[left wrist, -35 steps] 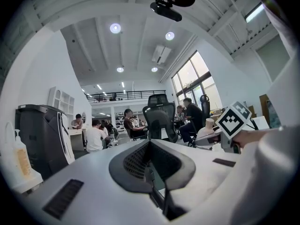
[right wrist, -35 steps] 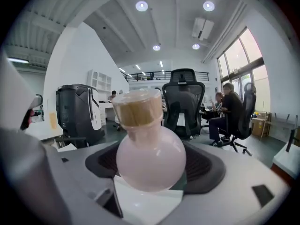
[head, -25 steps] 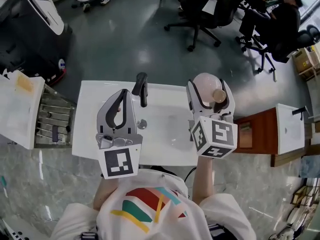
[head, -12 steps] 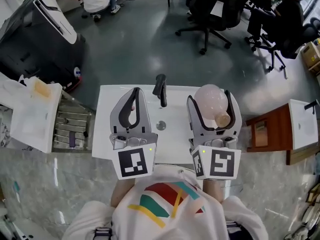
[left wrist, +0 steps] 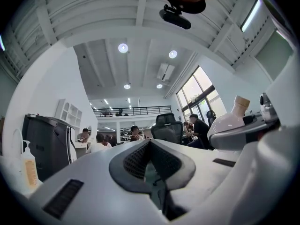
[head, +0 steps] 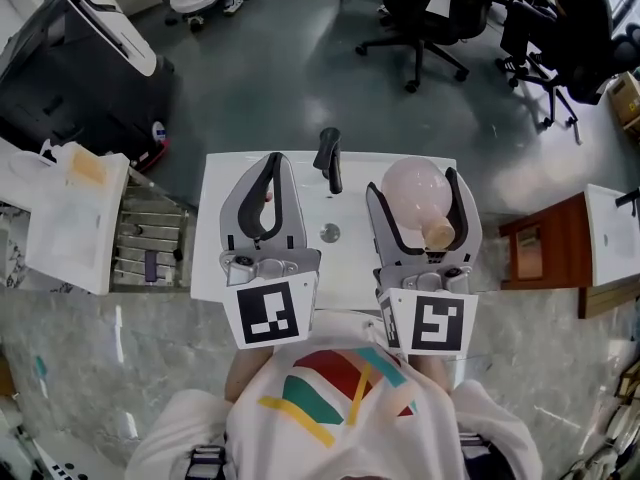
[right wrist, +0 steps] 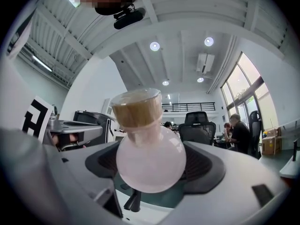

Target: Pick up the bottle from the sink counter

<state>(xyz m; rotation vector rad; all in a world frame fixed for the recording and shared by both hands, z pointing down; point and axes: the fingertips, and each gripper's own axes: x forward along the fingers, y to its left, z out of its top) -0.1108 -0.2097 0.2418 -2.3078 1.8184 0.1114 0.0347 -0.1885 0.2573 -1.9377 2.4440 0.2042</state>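
A round pale pink bottle [head: 412, 190] with a tan cork stopper [head: 438, 233] sits between the jaws of my right gripper [head: 415, 180], which is shut on its bulb. The bottle is lifted above the white sink counter [head: 220, 183]. In the right gripper view the bottle [right wrist: 150, 161] fills the middle, cork [right wrist: 136, 108] pointing up toward the camera, with the right gripper [right wrist: 152, 175] pressed on both sides. My left gripper [head: 272, 163] hovers over the counter's left half, its jaws closed together on nothing. The left gripper view shows the left gripper [left wrist: 151, 146] shut and the bottle [left wrist: 229, 123] at the right.
A black faucet [head: 328, 158] stands at the back of the basin, with the drain [head: 329, 233] below it. A metal rack [head: 145, 248] and a white box [head: 65, 218] are on the left. A wooden cabinet [head: 540, 253] stands on the right. Office chairs and seated people are beyond.
Both grippers have drawn back toward my body and now stand side by side. The right gripper has straightened, still holding the bottle. The left gripper stays shut.
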